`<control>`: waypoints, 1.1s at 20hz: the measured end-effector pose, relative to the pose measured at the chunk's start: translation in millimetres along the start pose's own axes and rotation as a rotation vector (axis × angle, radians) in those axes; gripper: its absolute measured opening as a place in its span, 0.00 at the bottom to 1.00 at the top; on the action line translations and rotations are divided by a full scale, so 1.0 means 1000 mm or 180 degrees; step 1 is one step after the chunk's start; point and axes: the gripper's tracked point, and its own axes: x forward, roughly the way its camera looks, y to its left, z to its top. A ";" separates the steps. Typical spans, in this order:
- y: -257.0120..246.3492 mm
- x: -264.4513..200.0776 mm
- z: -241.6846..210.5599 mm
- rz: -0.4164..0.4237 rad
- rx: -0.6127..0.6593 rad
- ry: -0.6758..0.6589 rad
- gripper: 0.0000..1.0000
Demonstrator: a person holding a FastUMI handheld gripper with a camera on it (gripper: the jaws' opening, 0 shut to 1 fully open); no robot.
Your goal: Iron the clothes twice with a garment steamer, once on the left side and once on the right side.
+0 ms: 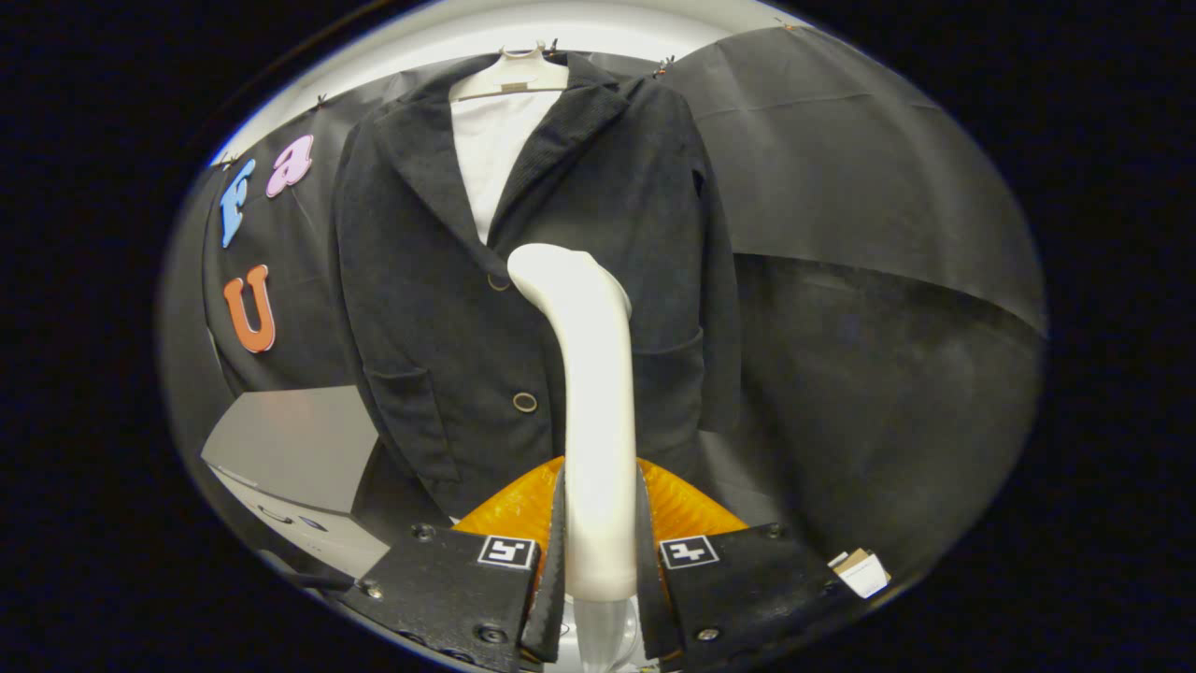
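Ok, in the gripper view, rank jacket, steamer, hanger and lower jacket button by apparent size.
1. Jacket.
2. Steamer, enlarged by nearness, clamped between the gripper fingers.
3. Hanger.
4. Lower button.

The gripper (601,561) is held upright, and its two fingers (551,561) are closed against both sides of the garment steamer (593,411) handle, which is clamped between them.

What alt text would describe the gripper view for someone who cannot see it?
The gripper has its jaws shut on a white garment steamer, held upright before a dark jacket that hangs on a hanger over a white shirt.
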 end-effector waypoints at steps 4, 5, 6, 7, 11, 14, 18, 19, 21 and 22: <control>-0.001 0.004 -0.018 -0.0016 -0.0033 0.0087 0.36; 0.000 0.006 -0.022 -0.0022 -0.0040 0.0112 0.35; -0.001 0.007 -0.028 -0.0028 -0.0048 0.0139 0.35; -0.002 0.009 -0.031 -0.0032 -0.0049 0.0166 0.35; -0.005 0.013 -0.044 -0.0067 -0.0091 0.0222 0.35; -0.006 0.015 -0.053 -0.0082 -0.0078 0.0250 0.35; -0.007 0.018 -0.065 -0.0084 -0.0081 0.0322 0.35; -0.006 0.018 -0.069 -0.0078 -0.0083 0.0357 0.35; -0.009 0.021 -0.076 -0.0099 -0.0112 0.0381 0.35; -0.008 0.022 -0.079 -0.0103 -0.0116 0.0395 0.35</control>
